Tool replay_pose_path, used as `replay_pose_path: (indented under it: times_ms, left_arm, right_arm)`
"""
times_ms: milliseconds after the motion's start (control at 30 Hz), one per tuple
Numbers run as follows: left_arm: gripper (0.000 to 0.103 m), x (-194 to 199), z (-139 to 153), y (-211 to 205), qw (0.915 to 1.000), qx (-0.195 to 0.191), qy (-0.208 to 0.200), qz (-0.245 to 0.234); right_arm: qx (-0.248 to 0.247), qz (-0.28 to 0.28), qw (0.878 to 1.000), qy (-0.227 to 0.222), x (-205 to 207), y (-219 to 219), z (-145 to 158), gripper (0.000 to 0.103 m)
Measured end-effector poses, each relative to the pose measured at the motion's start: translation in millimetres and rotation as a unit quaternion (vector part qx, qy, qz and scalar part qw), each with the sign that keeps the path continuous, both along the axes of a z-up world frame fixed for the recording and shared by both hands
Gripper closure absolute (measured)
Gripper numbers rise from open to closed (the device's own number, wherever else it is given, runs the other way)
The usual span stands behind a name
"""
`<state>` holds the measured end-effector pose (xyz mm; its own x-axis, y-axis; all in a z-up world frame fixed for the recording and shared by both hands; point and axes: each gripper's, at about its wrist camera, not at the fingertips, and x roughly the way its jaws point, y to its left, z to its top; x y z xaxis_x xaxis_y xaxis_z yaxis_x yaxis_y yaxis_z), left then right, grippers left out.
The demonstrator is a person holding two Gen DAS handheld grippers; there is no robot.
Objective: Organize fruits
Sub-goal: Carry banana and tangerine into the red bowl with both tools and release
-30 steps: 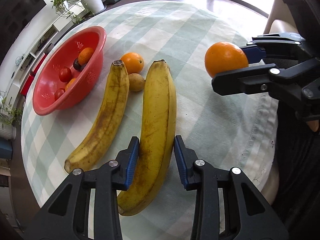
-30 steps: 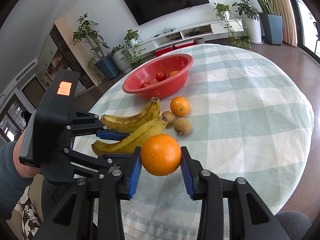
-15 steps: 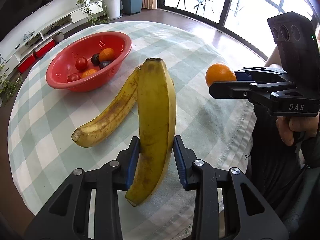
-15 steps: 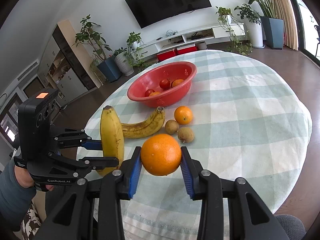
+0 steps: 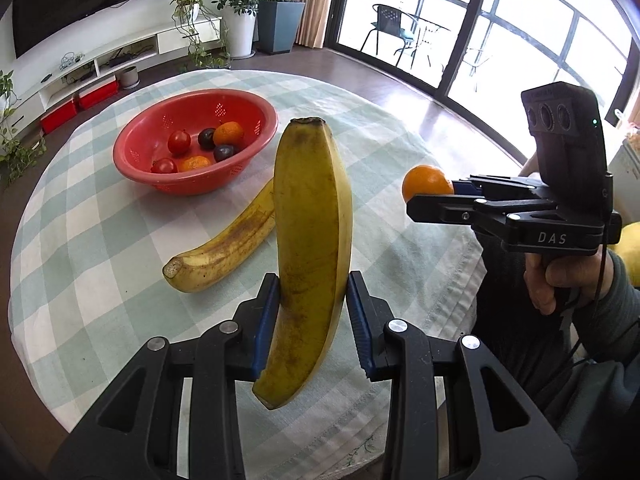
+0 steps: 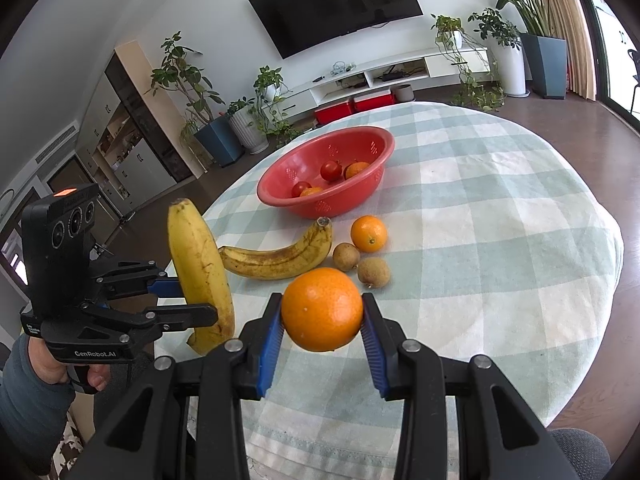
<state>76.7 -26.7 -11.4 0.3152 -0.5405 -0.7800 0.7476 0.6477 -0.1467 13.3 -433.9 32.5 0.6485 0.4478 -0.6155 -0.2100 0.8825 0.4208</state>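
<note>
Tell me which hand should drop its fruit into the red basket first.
Probably the left. Its tool holds the banana lifted, with the red basket just beyond. The right tool, gripping the orange, sits farther back, loose fruit between.

Each camera sits just behind its own claw and looks down along the fingers at a slant. The left one, close over the near edge of the worktop (image 5: 100, 240), faces the windows, with the right claw (image 5: 424, 200) off to its right. The right one faces the TV wall, with the left claw (image 6: 192, 300) to its left. Both take in the bowl (image 5: 132, 160) (image 6: 280, 200) beyond the claws and the banana (image 5: 224, 248) (image 6: 280, 260) lying on the cloth.
</note>
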Motion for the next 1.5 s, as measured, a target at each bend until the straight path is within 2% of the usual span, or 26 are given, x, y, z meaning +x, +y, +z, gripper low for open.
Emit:
replay_pose_path:
  times_ms: [200,367,533,767,867,1067,1200,1300,1500]
  left_arm:
    - [0.072,8.1,20.1,8.0,0.9994,-0.034,0.001,0.008]
    - [0.072,32.5,43.3,13.8,0.9977,-0.064,0.001,0.022]
    - [0.072,79.8,66.7,22.1,0.9933,-0.103,0.019,0.048]
    - [0.072,166.3,84.6,19.1,0.9834,-0.145,0.076,0.077]
    - [0.072,198.7,77.6,14.6,0.9780,-0.155,0.109,0.088]
    - [0.072,233.3,42.5,4.1,0.9722,-0.145,0.151,0.105]
    - [0.072,245.8,30.9,-1.8,0.9713,-0.136,0.158,0.115]
    - [0.072,249.8,20.8,-11.1,0.9739,-0.117,0.155,0.117]
    - [0.072,256.7,-3.2,-24.8,0.9741,-0.092,0.163,0.127]
  right_arm:
    - [-0.004,0.009,1.000,-0.011,3.7,2.5,14.4,0.063]
    - [-0.005,0.019,0.999,-0.025,17.5,4.3,34.6,0.063]
    - [-0.016,0.026,0.999,-0.045,51.5,5.8,60.3,0.063]
    - [-0.014,0.036,0.999,-0.030,131.8,7.5,78.6,0.063]
    - [-0.016,0.045,0.999,-0.013,163.4,13.8,75.6,0.063]
    - [-0.015,0.051,0.998,0.045,212.6,24.3,43.2,0.063]
    - [-0.032,0.053,0.996,0.069,228.6,31.2,20.5,0.063]
    - [-0.039,0.050,0.994,0.084,237.0,32.8,4.9,0.063]
    - [-0.076,0.048,0.992,0.089,240.0,39.1,-11.2,0.063]
